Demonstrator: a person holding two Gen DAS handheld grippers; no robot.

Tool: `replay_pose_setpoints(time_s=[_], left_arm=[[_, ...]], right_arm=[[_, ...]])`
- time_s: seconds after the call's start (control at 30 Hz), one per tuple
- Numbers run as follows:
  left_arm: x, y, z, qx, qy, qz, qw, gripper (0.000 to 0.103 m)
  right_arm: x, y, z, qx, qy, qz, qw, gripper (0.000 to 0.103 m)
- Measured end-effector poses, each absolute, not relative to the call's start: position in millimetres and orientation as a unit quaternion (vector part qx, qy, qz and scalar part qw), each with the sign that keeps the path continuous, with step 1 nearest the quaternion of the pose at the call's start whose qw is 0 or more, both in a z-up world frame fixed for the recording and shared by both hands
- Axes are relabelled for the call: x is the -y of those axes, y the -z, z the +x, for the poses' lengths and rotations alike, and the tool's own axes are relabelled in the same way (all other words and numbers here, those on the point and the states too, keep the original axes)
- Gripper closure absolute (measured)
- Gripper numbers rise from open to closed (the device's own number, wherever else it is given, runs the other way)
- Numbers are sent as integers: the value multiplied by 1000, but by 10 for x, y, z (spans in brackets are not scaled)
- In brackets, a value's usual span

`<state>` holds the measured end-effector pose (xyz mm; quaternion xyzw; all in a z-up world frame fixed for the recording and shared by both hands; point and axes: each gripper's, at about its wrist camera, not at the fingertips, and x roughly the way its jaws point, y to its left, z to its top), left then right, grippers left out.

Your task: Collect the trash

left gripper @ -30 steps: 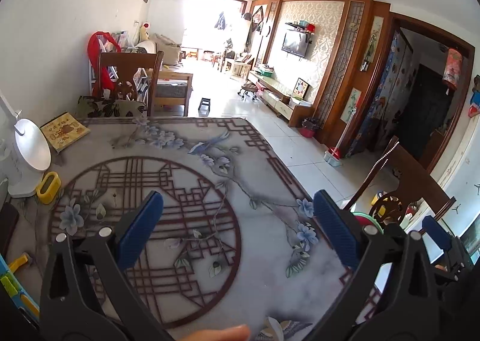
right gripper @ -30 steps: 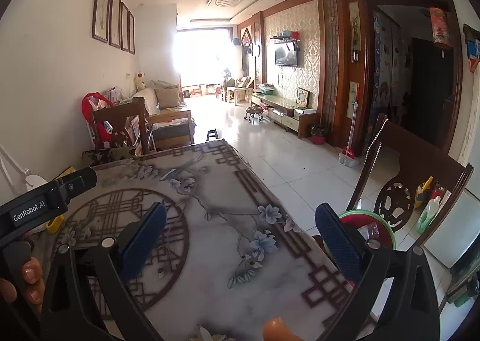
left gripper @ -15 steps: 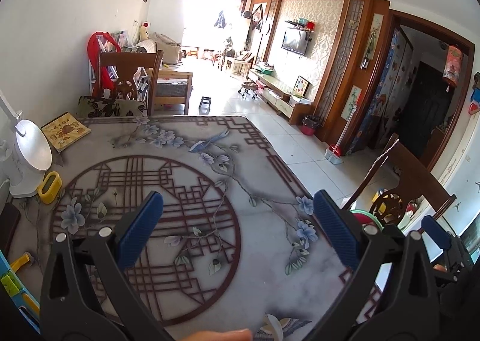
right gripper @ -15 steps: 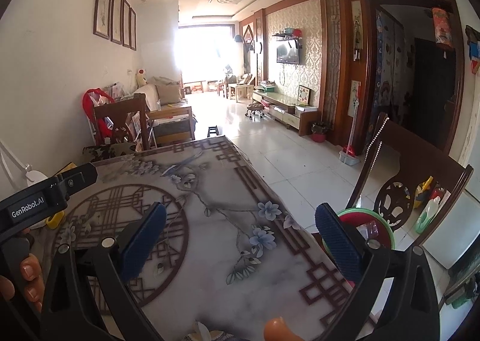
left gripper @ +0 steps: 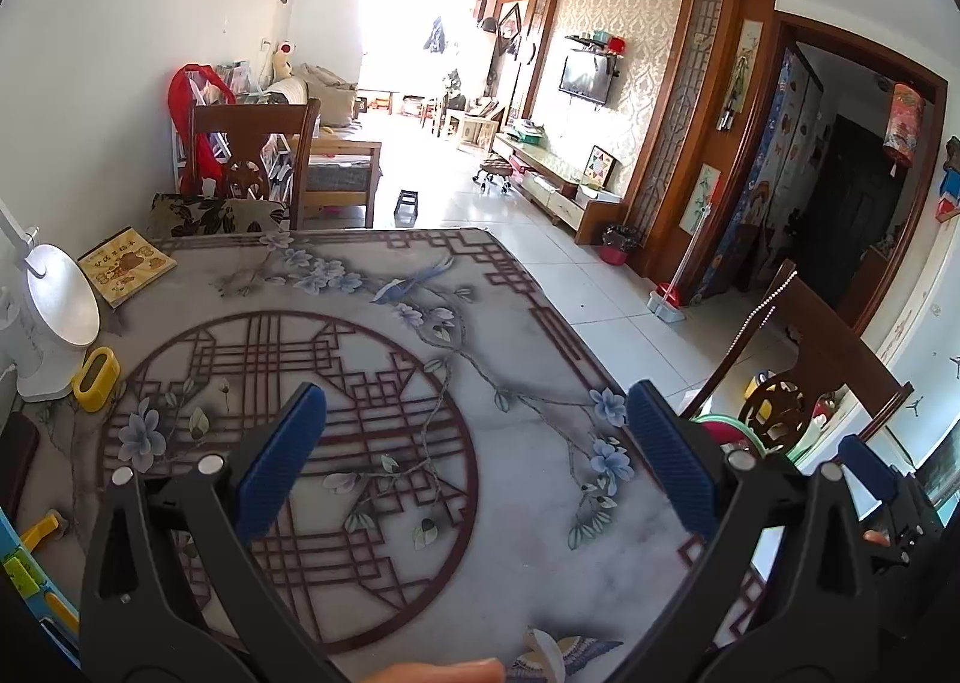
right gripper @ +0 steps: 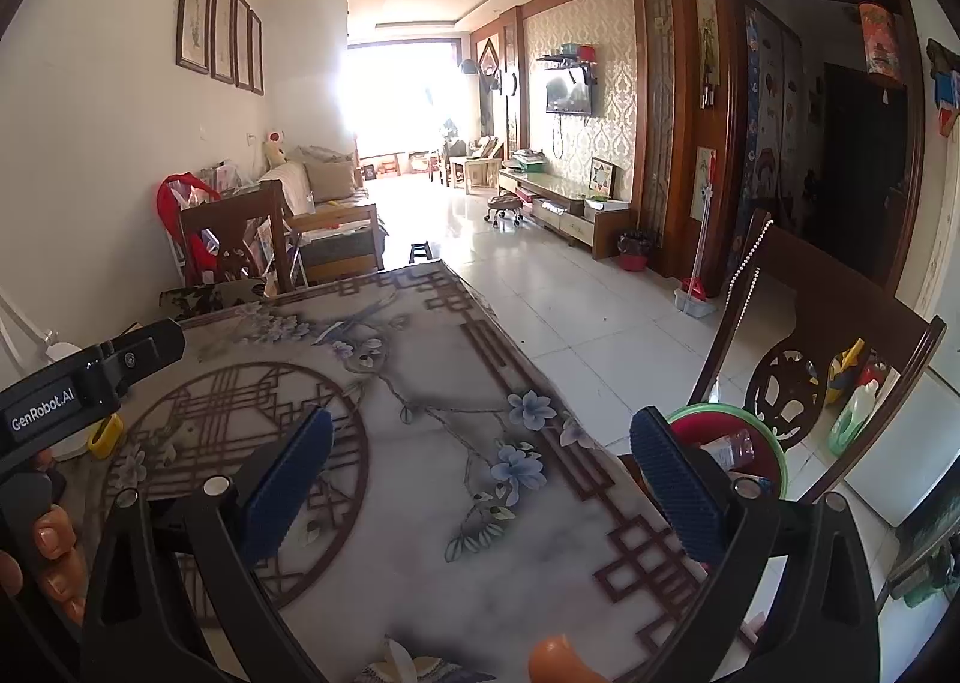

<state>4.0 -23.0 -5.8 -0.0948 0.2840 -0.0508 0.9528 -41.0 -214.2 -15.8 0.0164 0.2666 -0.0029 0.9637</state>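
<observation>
Both claws, left (left gripper: pixel 474 443) and right (right gripper: pixel 480 467), are wide apart and empty, so reaching for the red bin (right gripper: pixel 729 446) could bump the chair (right gripper: pixel 840 359).

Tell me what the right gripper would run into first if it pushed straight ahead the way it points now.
Probably the table top itself. The right gripper is open, holds nothing and is angled slightly down over the patterned surface, with nothing lying between its fingers. Depth is hard to judge here; if it cleared the top, the way looks free to the table's far edge.
</observation>
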Motion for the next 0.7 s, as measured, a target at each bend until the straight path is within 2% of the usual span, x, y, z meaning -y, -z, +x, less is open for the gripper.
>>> replay_pose_setpoints(time_s=[0.7], left_arm=[[216, 167, 164, -299, 52, -99, 948, 5]], right_arm=[[2130, 263, -265, -288, 4, 13, 957, 7]])
